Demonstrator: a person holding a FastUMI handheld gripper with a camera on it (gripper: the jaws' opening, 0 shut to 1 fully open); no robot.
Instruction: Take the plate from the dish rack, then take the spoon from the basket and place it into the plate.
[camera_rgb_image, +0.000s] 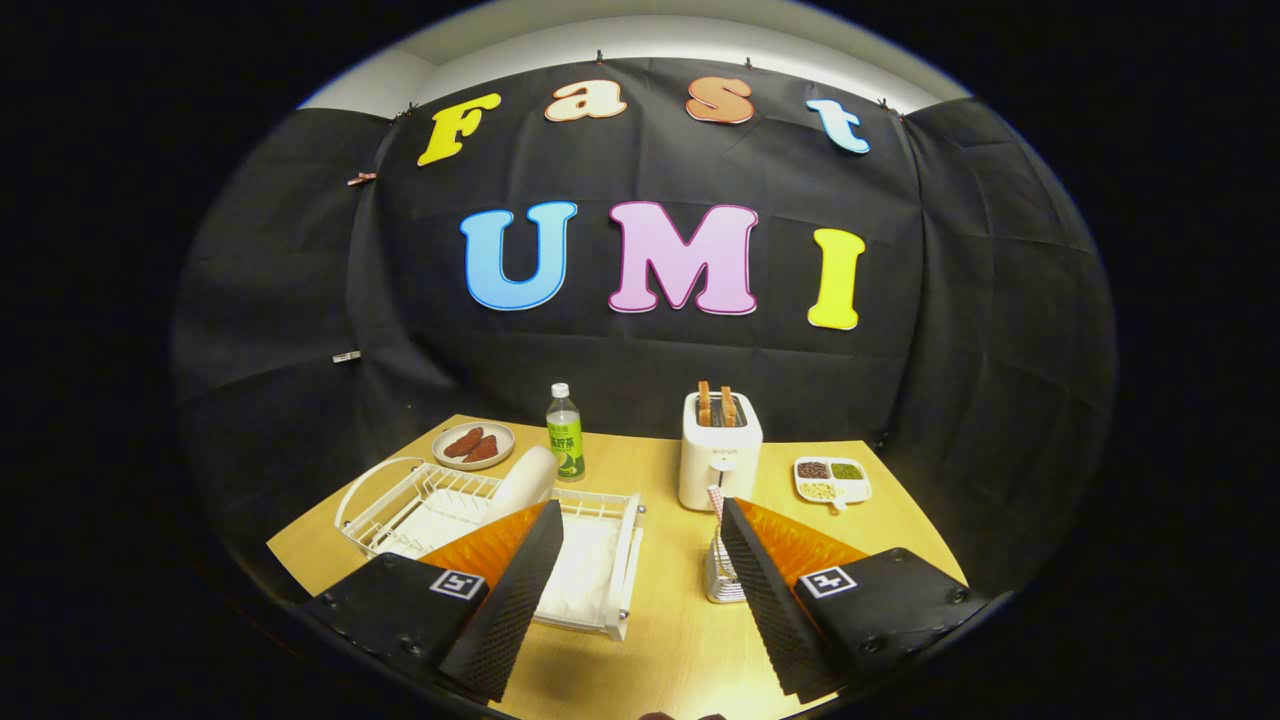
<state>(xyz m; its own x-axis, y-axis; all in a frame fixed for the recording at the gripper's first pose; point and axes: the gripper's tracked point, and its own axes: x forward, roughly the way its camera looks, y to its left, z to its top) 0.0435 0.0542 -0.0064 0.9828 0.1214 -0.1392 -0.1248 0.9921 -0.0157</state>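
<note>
Tool (637, 590) wide open, nothing btwn the fingers (515, 590), just bare table (680, 640) in the gap. Tool sits above the near edge of the wooden table, not touching anything.

White wire dish rack (400, 500) ahead of the left finger, partly hidden behind it. Plate (525, 482) standing on edge in the rack, tilted, white, just beyond the left fingertip. White mat/tray under the rack, visible btwn rack wires.

Basket (722, 580) small, metal mesh, just beside the right finger's inner face, partly covered by it. Spoon (715, 500) upright in the basket w/ a checked handle sticking up near the right fingertip; bowl end hidden, can't tell how it sits inside.

Farther back: white toaster (719, 450) w/ two toast slices up in the slots, beyond the basket. Green bottle (564, 432) w/ white cap, upright, left of toaster, behind the rack. Small round dish (474, 445) w/ red-brown pieces at far left corner, behind the rack. White divided tray (832, 480) w/ three compartments of grains/beans, right of toaster, beyond the right finger.
</note>
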